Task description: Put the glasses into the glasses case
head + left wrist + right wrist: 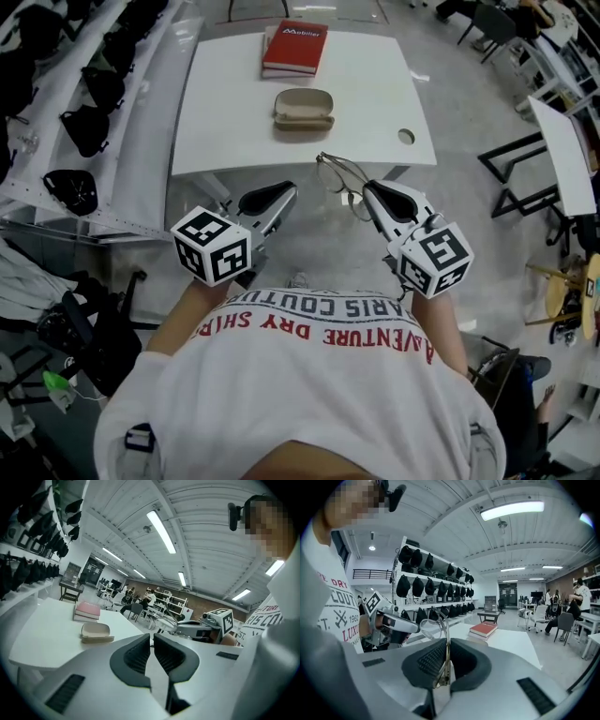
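Observation:
The thin metal-framed glasses hang in the air just short of the white table's near edge. My right gripper is shut on one temple arm, which runs between its pads, with a lens sticking out ahead. The beige glasses case lies on the table and looks closed; it also shows in the left gripper view. My left gripper hovers beside the right one, off the table, its jaws together with nothing between them. The glasses appear to its right.
A red book lies behind the case. The table has a round hole near its right edge. Shelves with black bags run along the left. Black-framed tables and chairs stand to the right.

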